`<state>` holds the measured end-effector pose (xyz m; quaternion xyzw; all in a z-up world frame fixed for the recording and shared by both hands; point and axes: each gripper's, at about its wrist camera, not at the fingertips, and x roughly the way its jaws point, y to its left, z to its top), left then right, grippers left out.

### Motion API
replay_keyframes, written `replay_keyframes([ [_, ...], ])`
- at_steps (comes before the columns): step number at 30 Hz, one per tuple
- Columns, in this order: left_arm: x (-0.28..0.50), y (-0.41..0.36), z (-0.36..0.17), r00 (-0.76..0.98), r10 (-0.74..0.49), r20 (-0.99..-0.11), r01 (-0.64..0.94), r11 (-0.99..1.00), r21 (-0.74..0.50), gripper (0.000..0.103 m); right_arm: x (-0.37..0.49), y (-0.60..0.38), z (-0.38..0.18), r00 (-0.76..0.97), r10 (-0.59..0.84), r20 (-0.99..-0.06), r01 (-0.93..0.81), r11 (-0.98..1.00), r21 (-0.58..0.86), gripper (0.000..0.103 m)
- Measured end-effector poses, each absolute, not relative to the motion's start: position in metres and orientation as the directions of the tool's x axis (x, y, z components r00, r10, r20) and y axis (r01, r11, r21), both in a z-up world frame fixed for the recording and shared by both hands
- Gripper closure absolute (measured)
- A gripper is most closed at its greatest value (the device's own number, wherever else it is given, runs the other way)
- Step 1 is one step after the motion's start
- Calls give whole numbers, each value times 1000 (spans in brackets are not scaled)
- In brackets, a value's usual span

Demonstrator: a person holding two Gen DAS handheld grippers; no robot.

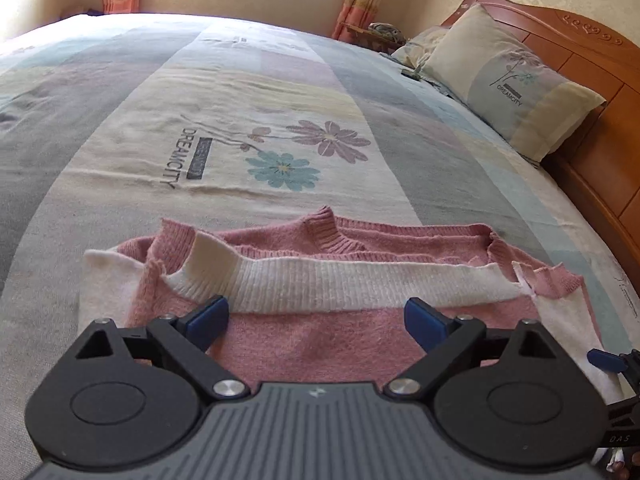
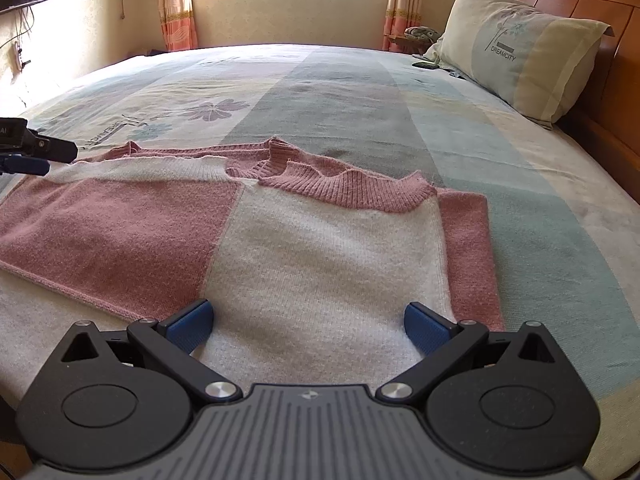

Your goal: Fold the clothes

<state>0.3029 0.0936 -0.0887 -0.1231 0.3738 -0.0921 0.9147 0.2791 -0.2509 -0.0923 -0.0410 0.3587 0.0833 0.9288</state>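
A pink-and-white sweater (image 2: 280, 240) lies flat on the bed (image 2: 520, 200), its long axis crosswise, ribbed collar pointing toward the window. Left claw (image 1: 316, 320) and right claw (image 2: 308, 326) hover above it, both spread, gripping nothing.

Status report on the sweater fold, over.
Left gripper open, right gripper open, both empty. Pink-and-white knit sweater flat on bed, partly folded. Nothing in the way.
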Motion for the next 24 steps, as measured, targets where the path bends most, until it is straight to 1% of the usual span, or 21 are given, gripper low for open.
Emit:
replay_keyframes([
  [3, 296, 89, -78, 723, -318, -614, 149, 939, -310, 7, 282, -248, -87, 711, 111, -695, -174, 985, -21, 0],
  [6, 302, 80, -73, 723, -337, -603, 211, 939, -272, 7, 288, -246, -75, 684, 102, -723, -161, 987, -14, 0],
  [8, 311, 76, -76, 719, -346, -603, 252, 938, -238, 7, 290, -243, -61, 701, 119, -703, -167, 986, 0, 0],
  [10, 315, 79, -87, 713, -349, -608, 263, 937, -229, 7, 294, -237, -47, 735, 134, -665, -168, 986, 12, 0],
  [13, 307, 86, -97, 718, -382, -582, 316, 924, -218, 7, 312, -222, -44, 728, 148, -669, -165, 986, 38, 0],
  [15, 304, 86, -94, 714, -382, -587, 330, 923, -199, 6, 325, -211, -51, 712, 159, -684, -169, 984, 54, 0],
  [18, 301, 89, -95, 712, -397, -580, 338, 917, -213, 4, 345, -195, -79, 676, 159, -720, -181, 982, 47, 0],
  [22, 302, 93, -94, 711, -411, -571, 326, 912, -250, 4, 360, -194, -88, 716, 177, -675, -194, 980, 52, 0],
  [24, 302, 92, -94, 711, -407, -573, 324, 913, -247, 4, 364, -196, -79, 689, 166, -706, -179, 982, 56, 0],
])
